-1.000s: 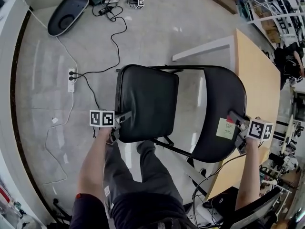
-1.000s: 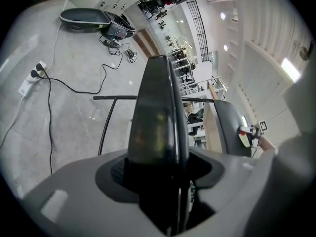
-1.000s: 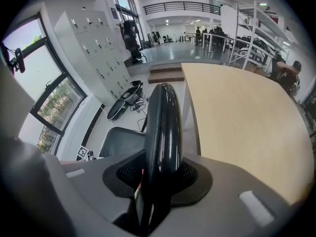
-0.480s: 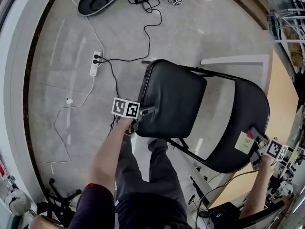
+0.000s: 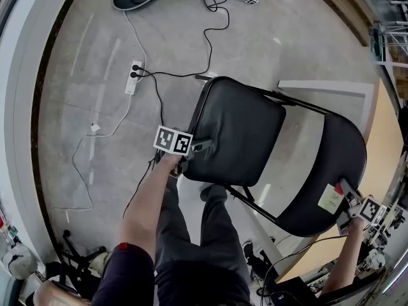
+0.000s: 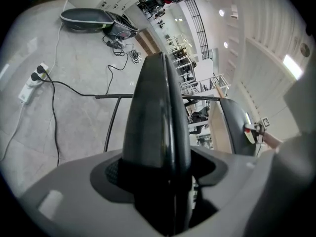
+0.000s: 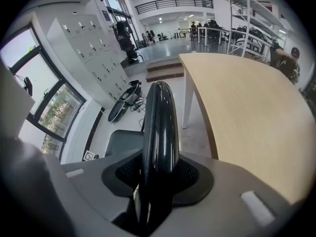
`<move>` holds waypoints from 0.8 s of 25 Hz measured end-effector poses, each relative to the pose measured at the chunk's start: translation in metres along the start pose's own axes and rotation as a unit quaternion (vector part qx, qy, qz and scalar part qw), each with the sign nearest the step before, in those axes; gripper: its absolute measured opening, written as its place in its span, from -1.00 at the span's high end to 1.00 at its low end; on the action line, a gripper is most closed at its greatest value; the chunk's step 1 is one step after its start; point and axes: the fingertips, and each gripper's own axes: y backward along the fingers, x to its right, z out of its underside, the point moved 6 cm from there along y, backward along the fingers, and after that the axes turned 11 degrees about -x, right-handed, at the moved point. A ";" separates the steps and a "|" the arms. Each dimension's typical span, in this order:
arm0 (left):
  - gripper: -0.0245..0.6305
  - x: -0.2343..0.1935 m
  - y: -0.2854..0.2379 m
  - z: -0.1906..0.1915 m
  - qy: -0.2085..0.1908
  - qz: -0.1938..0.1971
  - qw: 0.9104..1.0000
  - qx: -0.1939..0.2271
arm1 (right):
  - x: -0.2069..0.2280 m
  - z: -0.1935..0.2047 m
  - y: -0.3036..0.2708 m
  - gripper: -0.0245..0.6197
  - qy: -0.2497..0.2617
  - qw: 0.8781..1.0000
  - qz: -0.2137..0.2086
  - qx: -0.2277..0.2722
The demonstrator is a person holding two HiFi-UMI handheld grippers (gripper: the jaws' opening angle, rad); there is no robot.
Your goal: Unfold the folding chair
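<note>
Black padding is covering the folding chair (image 5: pixel 255 142), which is standing on the grey floor (image 5: pixel 83 94) close beside the long edge of a pale wooden table (image 5: pixel 386 139). Its seat (image 5: pixel 233 126) is lying with the padded face turned up, and the backrest (image 5: pixel 335 164) is rising behind it on the table's side. The left gripper (image 5: pixel 199 148) is reaching onto the seat's left edge. Its jaws have just been opening and are standing wide around that edge, which is filling most of the gap, with a sliver of light showing along one side. The right gripper (image 5: pixel 347 193) is clamping the rim of the backrest, its pads pressing on both faces just beside a yellow sticky note (image 5: pixel 330 198). A white power strip (image 5: pixel 134 76) is lying well apart from the chair, toward the floor's left edge.
</note>
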 end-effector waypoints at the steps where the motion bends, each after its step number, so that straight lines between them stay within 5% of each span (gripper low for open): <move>1: -0.07 -0.003 -0.001 0.000 0.000 -0.001 1.000 0.000 | 0.001 0.000 -0.002 0.47 -0.008 1.000 -0.003 -0.003; 7: -0.20 -0.024 0.002 0.000 -0.003 -0.019 1.000 0.004 | -0.011 0.002 -0.006 0.47 -0.024 1.000 0.003 -0.015; 11: -0.23 -0.036 0.001 0.000 -0.002 -0.021 1.000 0.008 | -0.034 -0.002 -0.023 0.48 -0.025 0.997 -0.073 -0.007; 14: -0.26 -0.051 -0.001 0.001 -0.001 -0.031 0.999 0.012 | -0.034 -0.001 -0.038 0.48 -0.022 0.996 -0.081 -0.009; 16: -0.26 -0.058 0.000 0.000 -0.003 -0.032 0.999 0.013 | -0.031 0.001 -0.042 0.48 -0.021 0.997 -0.068 -0.008; 19: -0.27 -0.067 0.003 0.000 -0.005 -0.029 0.999 0.015 | -0.013 0.004 -0.036 0.48 -0.001 0.999 0.029 -0.022; 20: -0.26 -0.069 0.002 0.000 -0.005 -0.028 0.999 0.014 | -0.013 0.004 -0.037 0.48 0.000 0.999 0.029 -0.022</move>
